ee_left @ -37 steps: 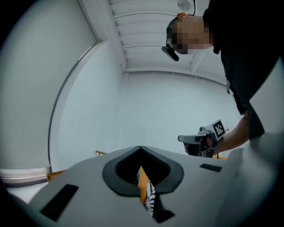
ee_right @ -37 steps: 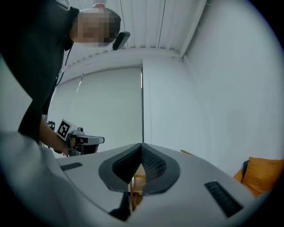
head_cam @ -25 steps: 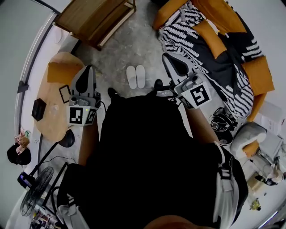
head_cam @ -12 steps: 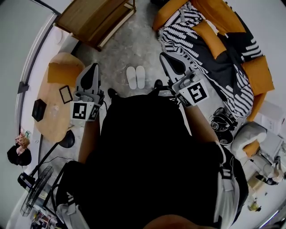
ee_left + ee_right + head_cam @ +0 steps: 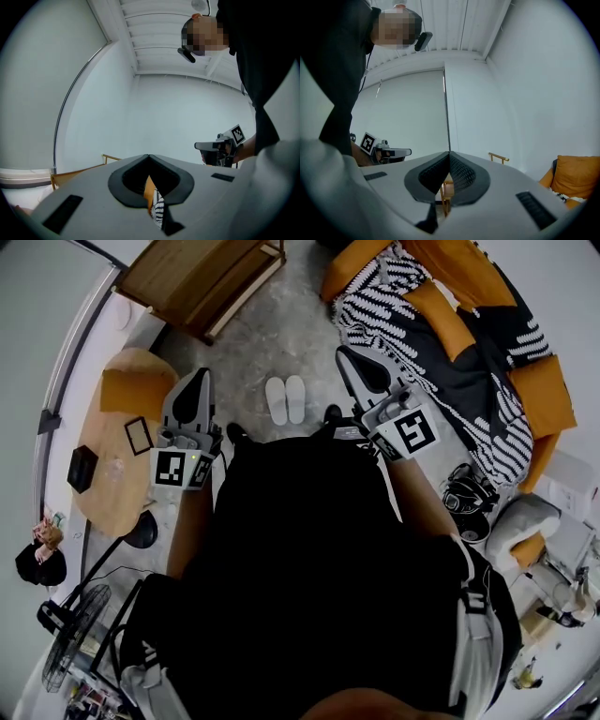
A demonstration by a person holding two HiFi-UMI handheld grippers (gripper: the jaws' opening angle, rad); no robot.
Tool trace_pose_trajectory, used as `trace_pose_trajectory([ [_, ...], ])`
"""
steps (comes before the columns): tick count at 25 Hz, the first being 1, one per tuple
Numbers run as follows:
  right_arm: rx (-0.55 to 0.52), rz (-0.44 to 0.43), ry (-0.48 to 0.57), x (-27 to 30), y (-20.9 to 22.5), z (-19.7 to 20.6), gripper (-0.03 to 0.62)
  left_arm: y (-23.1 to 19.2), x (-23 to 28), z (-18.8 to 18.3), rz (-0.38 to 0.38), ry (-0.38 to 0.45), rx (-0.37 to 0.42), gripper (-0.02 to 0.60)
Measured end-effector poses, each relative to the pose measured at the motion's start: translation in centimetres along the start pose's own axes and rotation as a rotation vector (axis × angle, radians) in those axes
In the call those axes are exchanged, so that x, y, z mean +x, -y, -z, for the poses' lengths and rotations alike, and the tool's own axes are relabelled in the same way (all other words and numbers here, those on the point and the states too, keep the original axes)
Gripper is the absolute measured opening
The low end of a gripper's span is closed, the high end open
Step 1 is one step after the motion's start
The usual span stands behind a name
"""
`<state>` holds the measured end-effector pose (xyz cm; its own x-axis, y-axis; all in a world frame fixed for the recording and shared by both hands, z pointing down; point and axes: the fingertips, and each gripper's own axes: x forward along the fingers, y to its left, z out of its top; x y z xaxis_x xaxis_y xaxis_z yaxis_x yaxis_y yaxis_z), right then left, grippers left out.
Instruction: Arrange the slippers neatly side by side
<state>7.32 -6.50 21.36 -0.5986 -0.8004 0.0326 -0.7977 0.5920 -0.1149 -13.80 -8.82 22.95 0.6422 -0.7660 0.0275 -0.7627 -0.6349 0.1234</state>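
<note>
Slippers [image 5: 285, 399], white and round-toed, on mottled grey floor [image 5: 267, 334]

Slippers [image 5: 285, 400]: white, matt, smooth; floor [image 5: 267, 329]: mottled grey, stone-like; shelf [image 5: 192, 277]: wood; sofa [image 5: 469, 273]: orange cloth

A grey speckled floor [image 5: 272, 329] lies in the middle, with a low wooden shelf [image 5: 202, 277] far left, an orange sofa [image 5: 448, 322] under a striped blanket [image 5: 380, 301] far right, and a round wooden table [image 5: 111, 493] at left.

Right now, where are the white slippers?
Head view, top centre: the slippers lie side by side on the floor, between the left tongs and right tongs.
</note>
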Motion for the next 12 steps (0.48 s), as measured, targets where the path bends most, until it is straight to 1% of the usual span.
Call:
trace_pose_trajectory([
  [4, -0.022, -0.01, -0.012, -0.15, 0.04, 0.33, 0.031, 0.31, 0.28, -0.18, 0.009, -0.009, -0.007, 0.014],
  [9, 0.007, -0.004, -0.005, -0.22, 0.03, 0.25, 0.031, 0.37, 0.45, 0.12, 0.009, -0.002, -0.011, 0.014],
  [12, 0.013, -0.002, 0.011, 0.06, -0.11, -0.35, 0.031, 0.68, 0.52, 0.37, 0.022, -0.012, -0.011, 0.014],
])
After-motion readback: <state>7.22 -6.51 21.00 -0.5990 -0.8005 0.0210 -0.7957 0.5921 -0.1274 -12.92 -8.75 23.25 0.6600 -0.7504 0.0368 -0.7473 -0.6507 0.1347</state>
